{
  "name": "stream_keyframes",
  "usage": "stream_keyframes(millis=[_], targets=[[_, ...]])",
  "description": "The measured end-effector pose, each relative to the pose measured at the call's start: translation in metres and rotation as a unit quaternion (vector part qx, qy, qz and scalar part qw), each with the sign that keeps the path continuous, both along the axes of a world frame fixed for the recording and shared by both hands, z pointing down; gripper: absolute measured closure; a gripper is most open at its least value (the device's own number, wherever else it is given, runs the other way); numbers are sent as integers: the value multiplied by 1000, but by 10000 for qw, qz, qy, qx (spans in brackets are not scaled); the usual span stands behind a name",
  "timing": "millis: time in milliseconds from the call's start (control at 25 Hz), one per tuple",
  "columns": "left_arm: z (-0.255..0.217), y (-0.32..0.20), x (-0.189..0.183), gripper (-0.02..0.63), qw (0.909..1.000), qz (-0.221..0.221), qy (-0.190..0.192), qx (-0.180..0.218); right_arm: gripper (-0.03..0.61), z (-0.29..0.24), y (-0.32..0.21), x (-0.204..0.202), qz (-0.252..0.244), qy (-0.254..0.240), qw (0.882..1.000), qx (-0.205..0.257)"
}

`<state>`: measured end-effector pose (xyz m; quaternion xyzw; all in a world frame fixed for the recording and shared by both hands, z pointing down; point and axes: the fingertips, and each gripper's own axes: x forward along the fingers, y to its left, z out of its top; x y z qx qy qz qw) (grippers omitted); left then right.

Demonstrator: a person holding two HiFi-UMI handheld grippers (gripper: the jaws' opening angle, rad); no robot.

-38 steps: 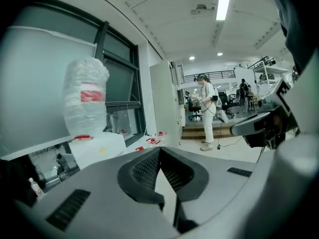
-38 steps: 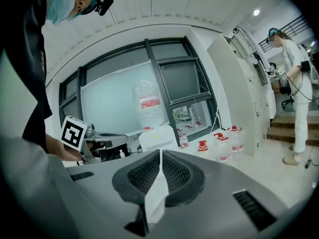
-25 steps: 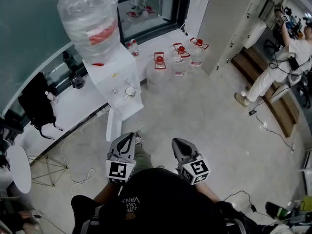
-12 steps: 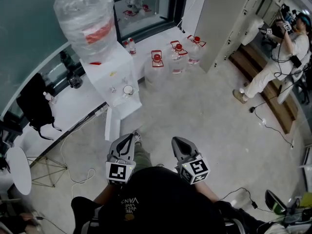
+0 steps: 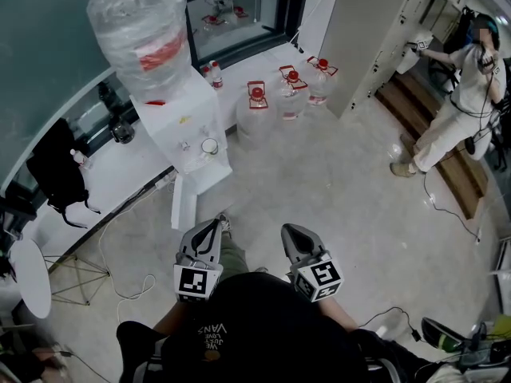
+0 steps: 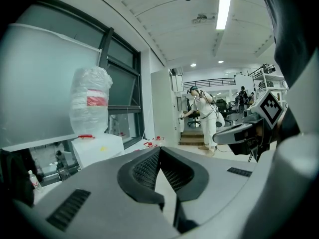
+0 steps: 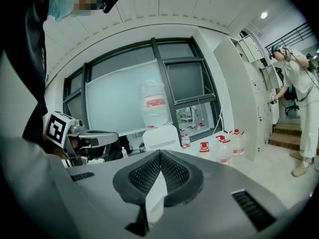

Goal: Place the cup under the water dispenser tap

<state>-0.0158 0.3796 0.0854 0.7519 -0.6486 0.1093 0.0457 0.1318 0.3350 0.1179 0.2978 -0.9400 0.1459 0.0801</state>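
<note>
The left claw (image 5: 209,228) and right claw (image 5: 292,236) are seen clenched, pads pressed together (nothing gripped). The cup (image 5: 210,147) is set on the water dispenser (image 5: 180,122) ledge, well apart from both.

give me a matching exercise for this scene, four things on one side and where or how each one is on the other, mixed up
Things:
1. cup
2. big bottle
3. red-capped jugs
4. left gripper

Places or states:
a. standing on the floor
b. shut, nothing between its jaws
c. on the dispenser's front ledge
d. on top of the dispenser, wrapped in clear plastic

Pairs: 1-c, 2-d, 3-a, 4-b
</note>
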Motion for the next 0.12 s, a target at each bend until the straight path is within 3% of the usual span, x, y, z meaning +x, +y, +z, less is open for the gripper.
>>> stream_keyframes(millis=[120], targets=[[-1,-1,-1,594,10000,10,-4,26,535,0,0,-1,-12,10,10000,-15]])
